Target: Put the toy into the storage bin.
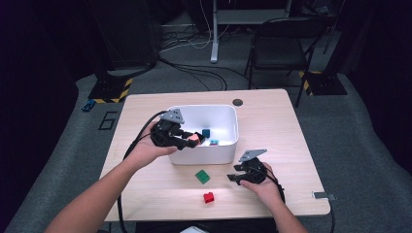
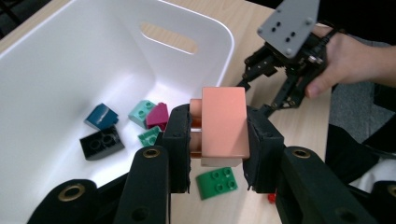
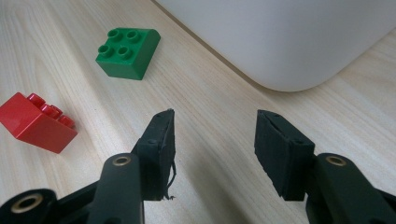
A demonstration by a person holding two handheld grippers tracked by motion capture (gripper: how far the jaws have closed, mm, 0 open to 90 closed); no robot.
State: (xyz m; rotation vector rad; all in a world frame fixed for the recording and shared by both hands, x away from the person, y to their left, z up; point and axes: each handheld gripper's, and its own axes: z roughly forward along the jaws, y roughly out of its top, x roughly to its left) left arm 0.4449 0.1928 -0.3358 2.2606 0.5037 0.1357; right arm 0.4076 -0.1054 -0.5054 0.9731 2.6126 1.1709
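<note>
My left gripper [image 1: 193, 140] [image 2: 218, 135] is shut on a salmon-pink brick [image 2: 224, 119] [image 1: 194, 139], held above the near rim of the white bin [image 1: 223, 145] [image 2: 60, 60]. Several bricks lie inside the bin: dark blue [image 2: 100, 115], black [image 2: 101, 143], mint [image 2: 142, 110], magenta [image 2: 158, 115] and teal [image 1: 206, 132]. On the table in front of the bin rest a green brick [image 1: 202, 176] [image 3: 127, 52] [image 2: 216, 181] and a red brick [image 1: 208, 197] [image 3: 37, 122]. My right gripper [image 1: 234, 174] [image 3: 215, 135] stands open and empty over the wood, right of the green brick.
The wooden table [image 1: 272, 131] has a round cable hole [image 1: 237, 102] at its back edge. A folding chair [image 1: 282, 46] stands behind the table. Cables trail from both grippers off the front edge.
</note>
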